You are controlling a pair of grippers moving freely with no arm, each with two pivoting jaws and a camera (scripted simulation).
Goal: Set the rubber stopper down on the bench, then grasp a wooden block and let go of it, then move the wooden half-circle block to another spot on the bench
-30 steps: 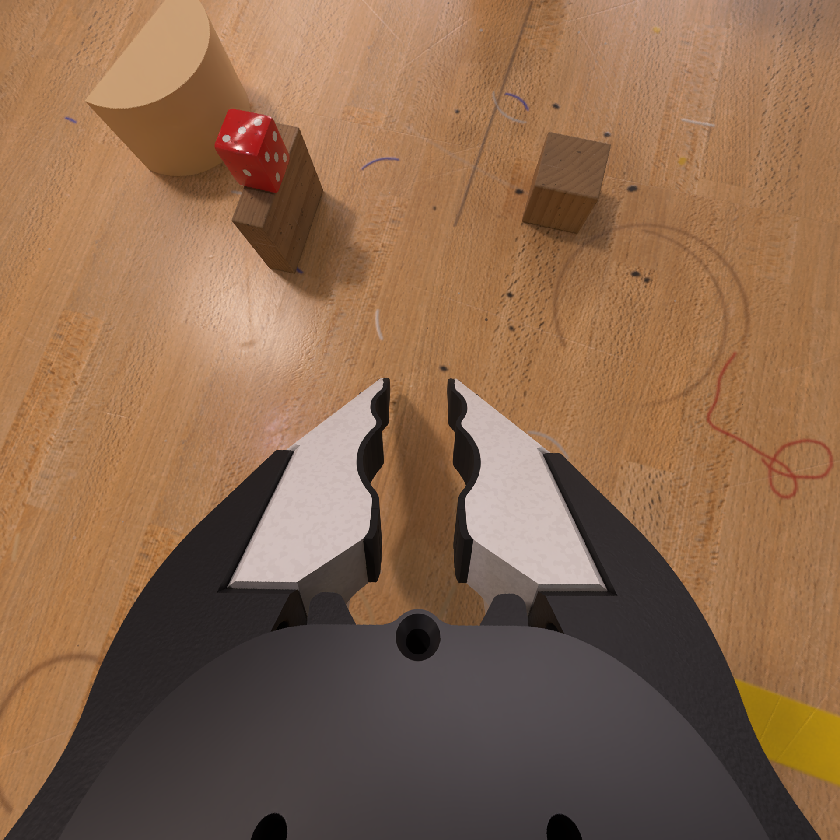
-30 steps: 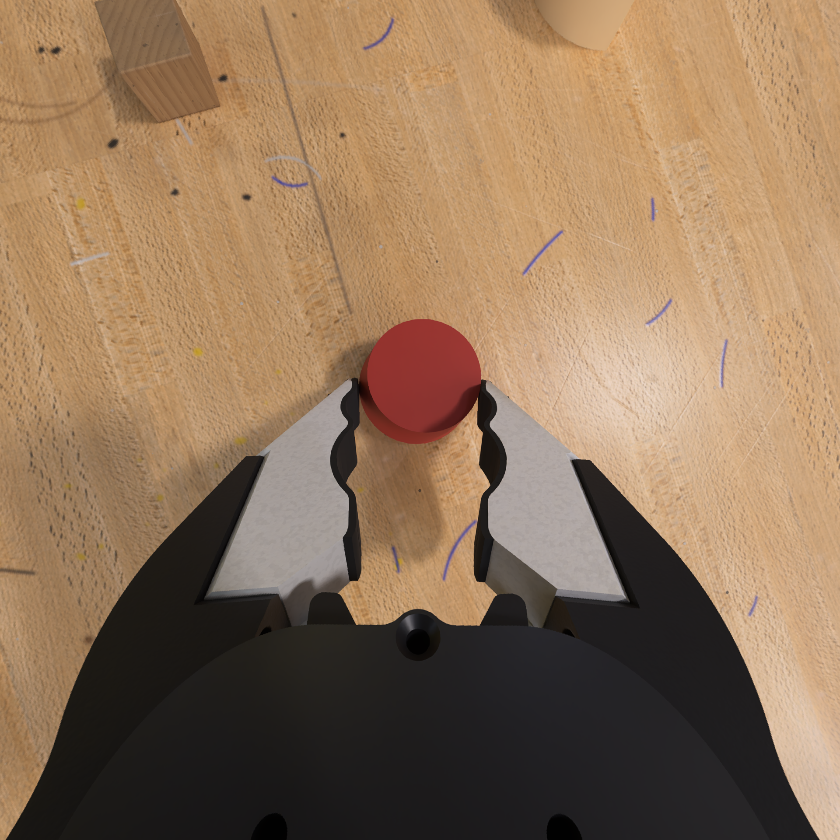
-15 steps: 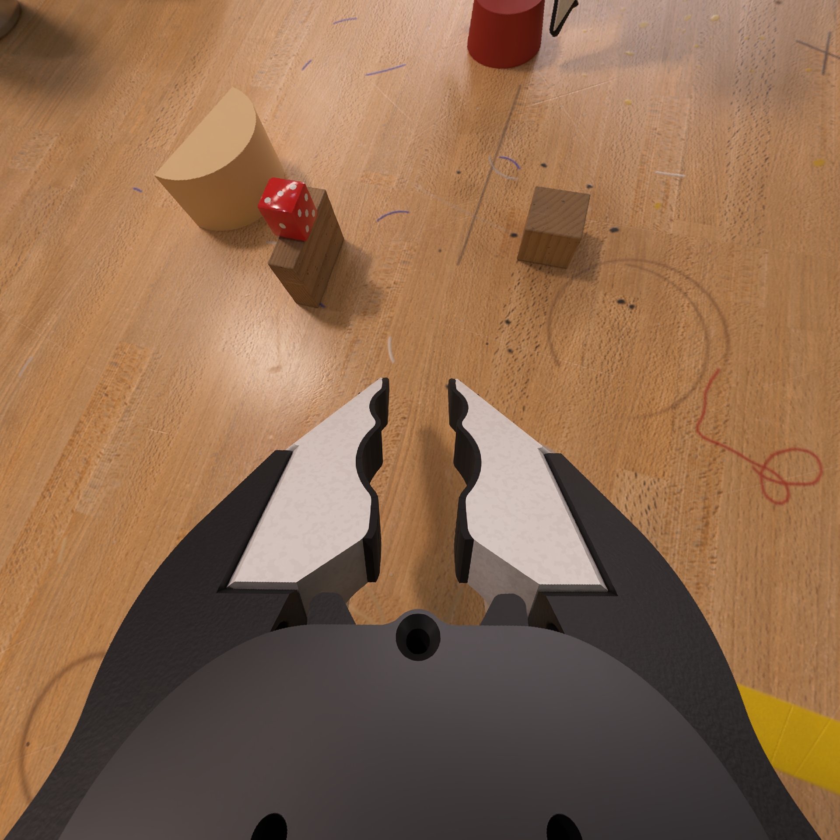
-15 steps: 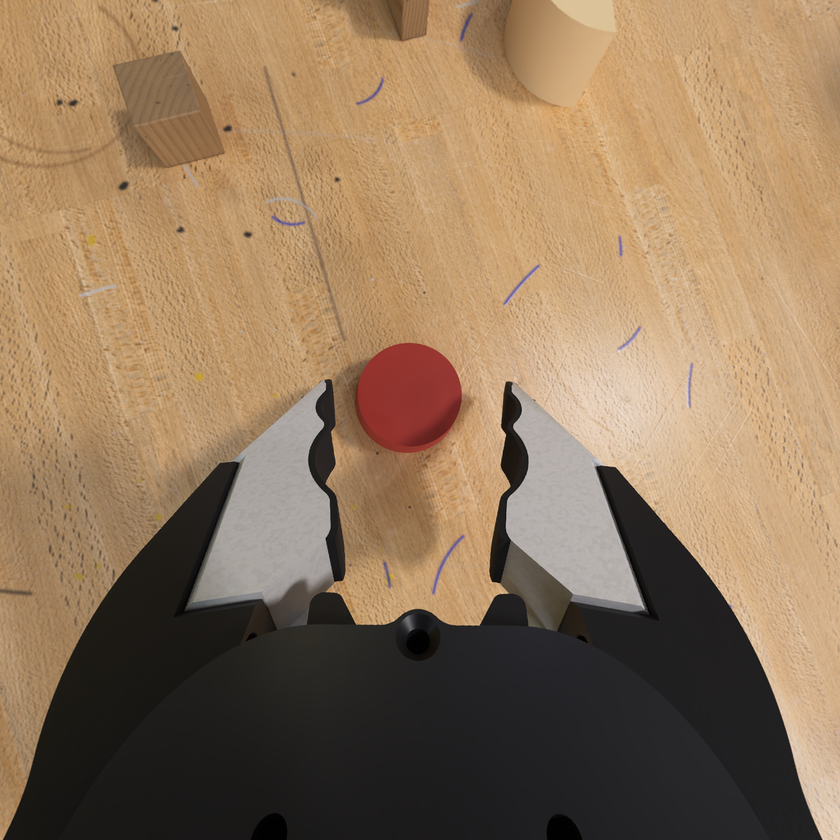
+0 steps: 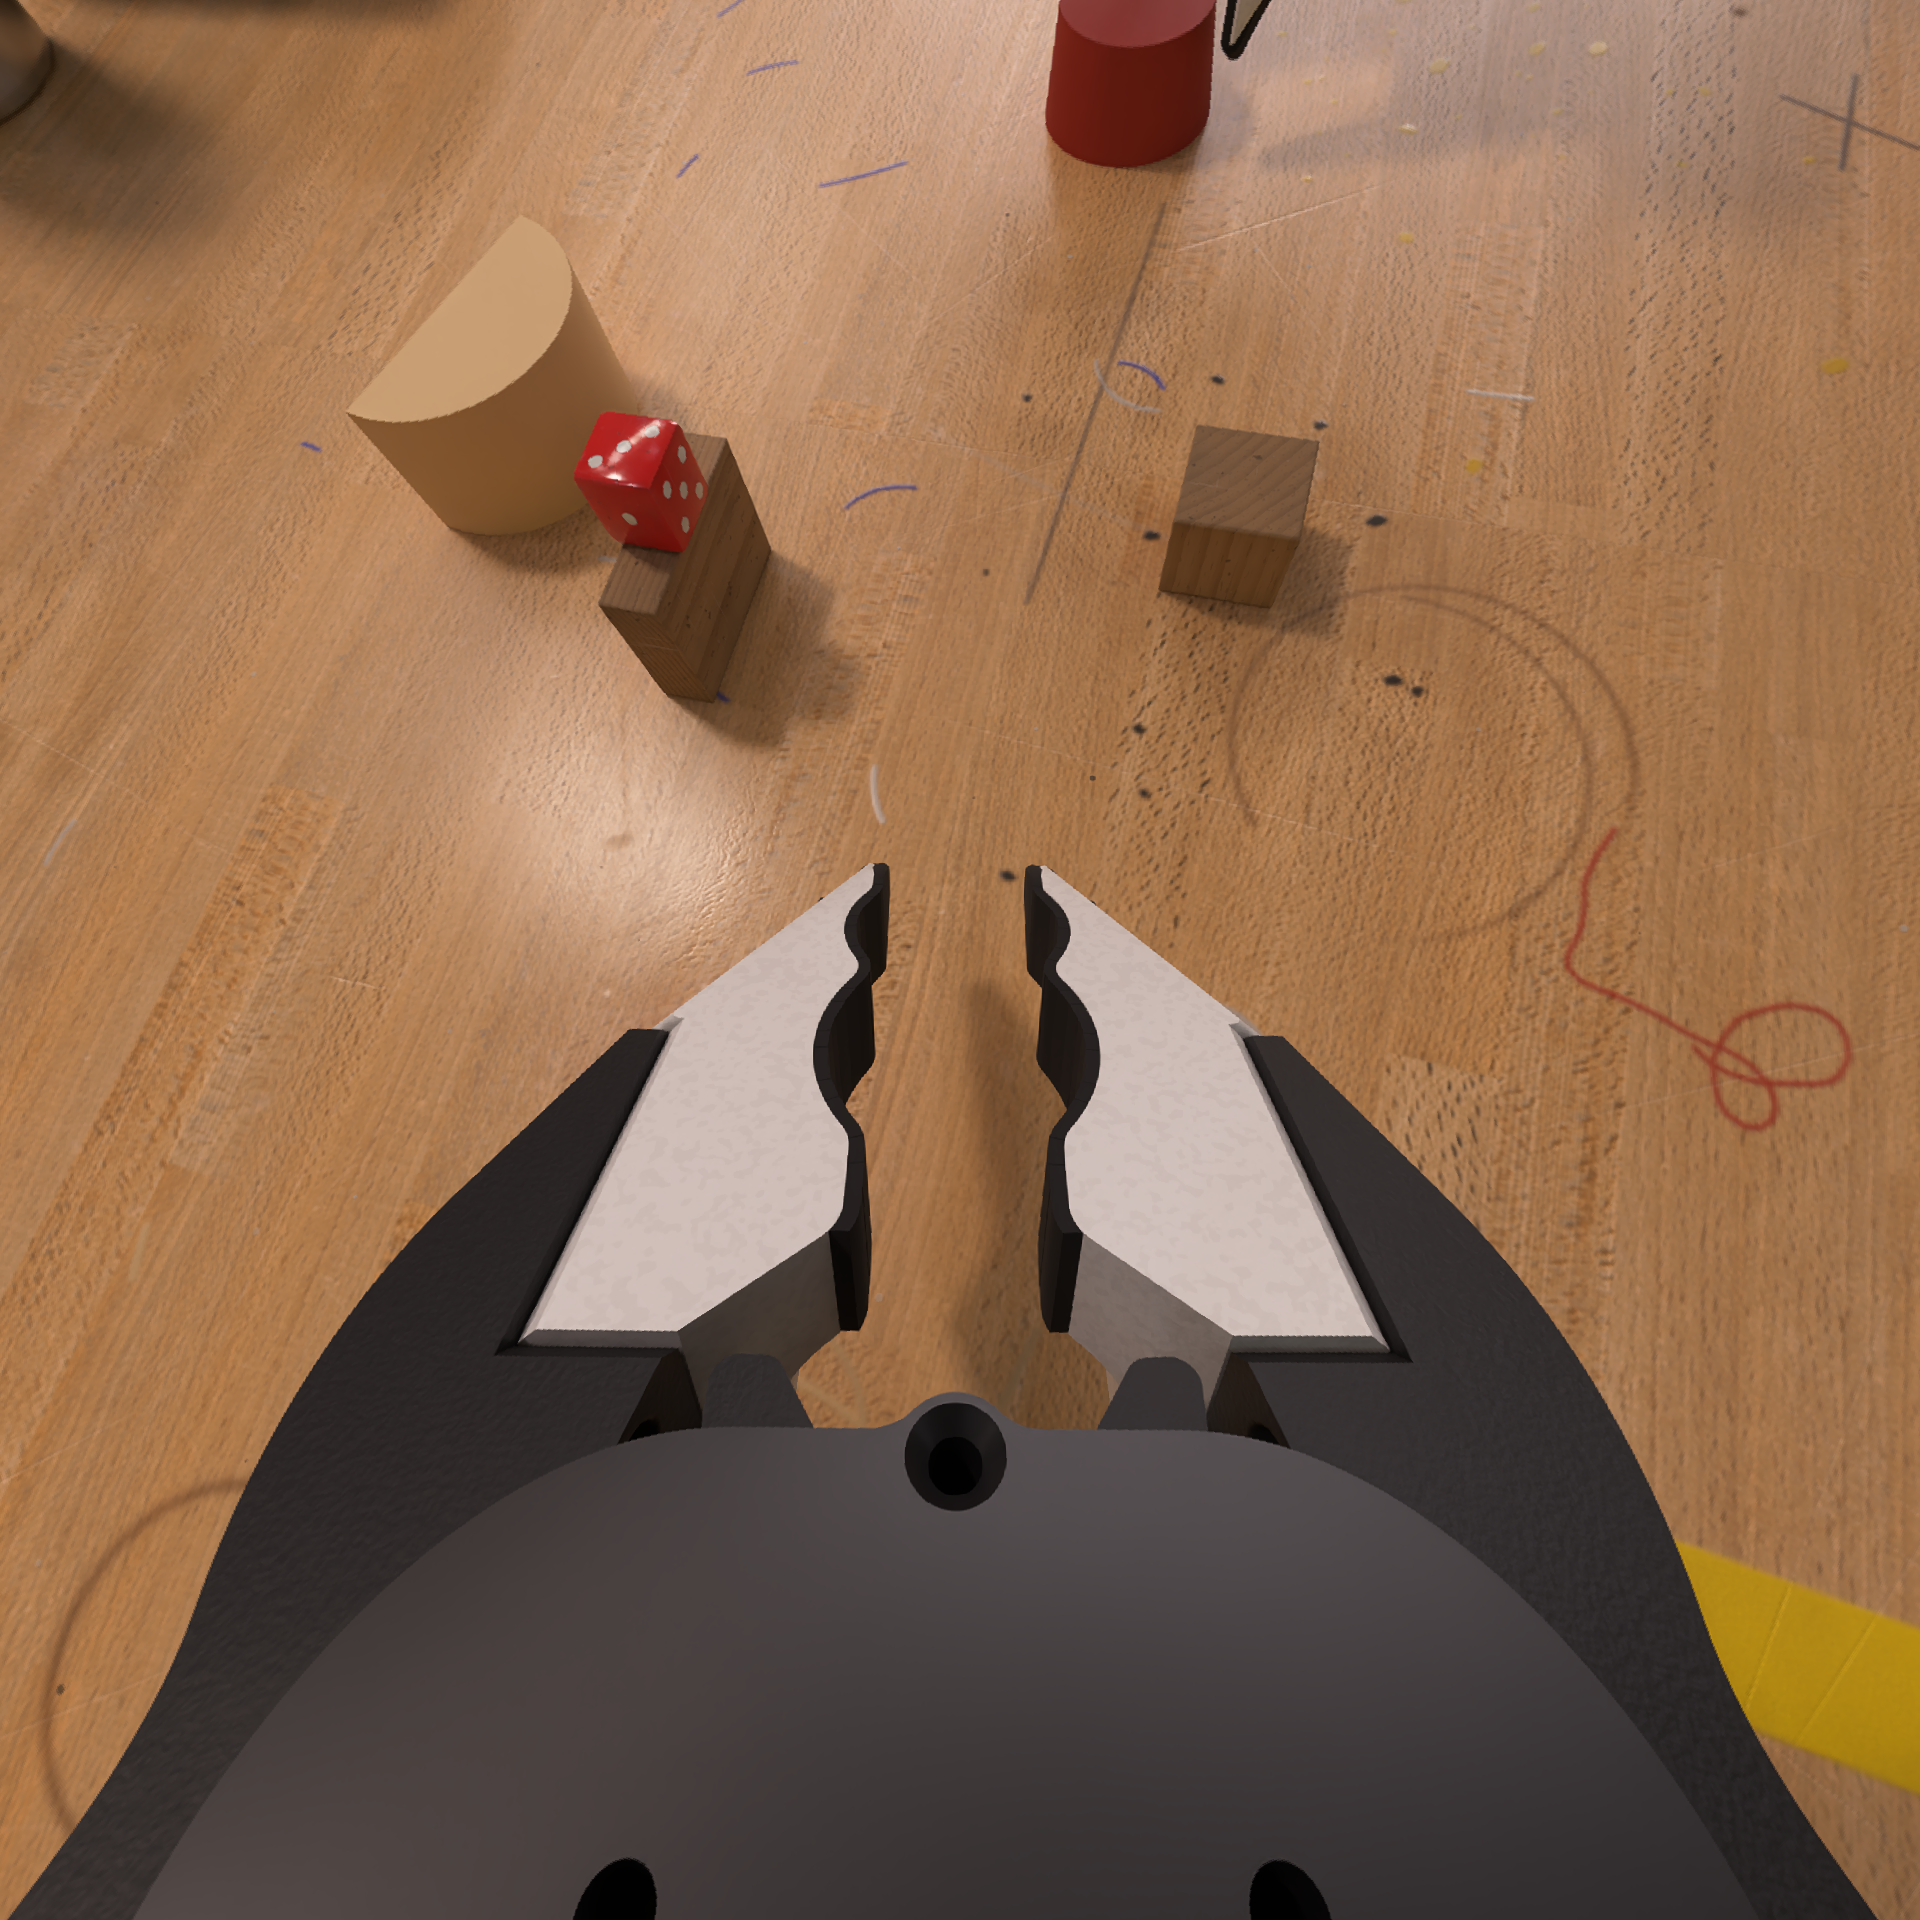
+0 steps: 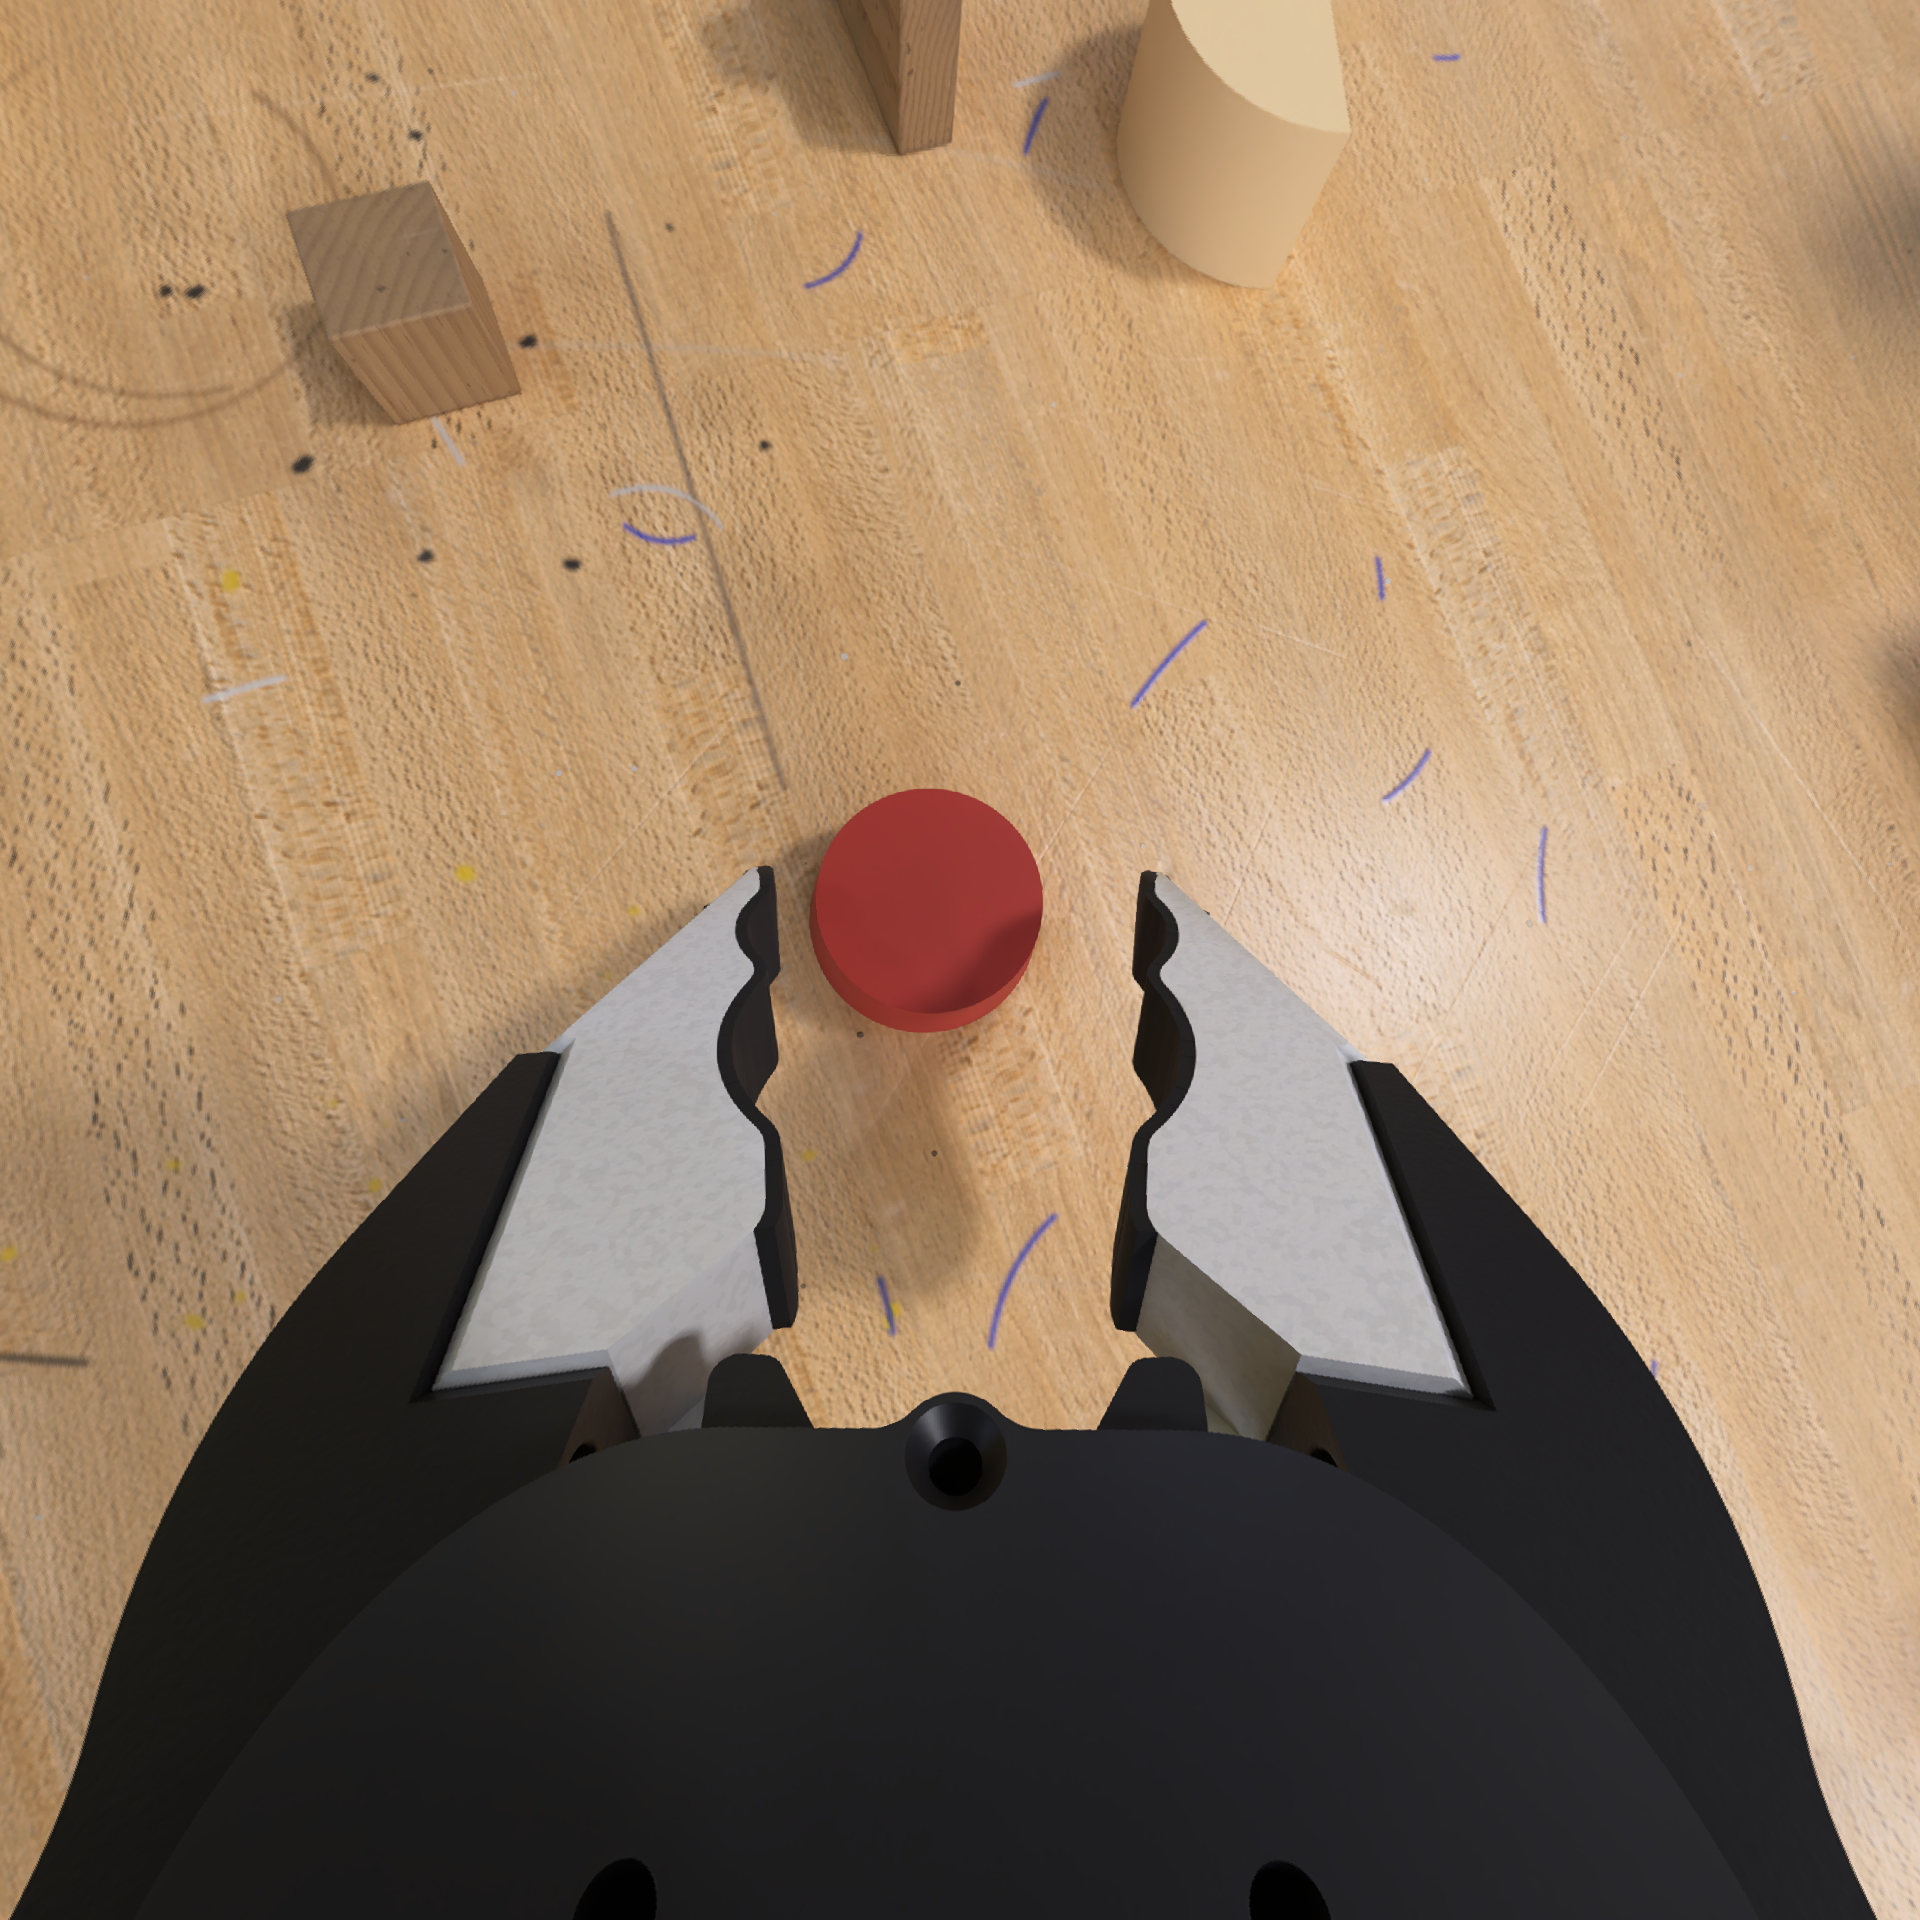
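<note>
The red rubber stopper [image 6: 925,906] stands on the wooden bench between the tips of my right gripper [image 6: 953,896], which is open and clear of it; it also shows far off in the left wrist view [image 5: 1129,81]. The pale half-circle block [image 5: 488,390] stands on the bench at upper left, also in the right wrist view [image 6: 1231,135]. A small wooden cube [image 5: 1238,514] sits at right, also in the right wrist view [image 6: 400,299]. My left gripper [image 5: 956,878] hovers empty over bare bench, its jaws a narrow gap apart.
A dark upright wooden block [image 5: 694,582] stands next to the half-circle block with a red die [image 5: 641,480] resting against it. A tip of the other gripper [image 5: 1242,23] shows beside the stopper. Yellow tape [image 5: 1808,1673] lies at lower right.
My right gripper has opened and let go of the stopper, then backed up from it. My left gripper has pulled back from the blocks, its jaws unchanged.
</note>
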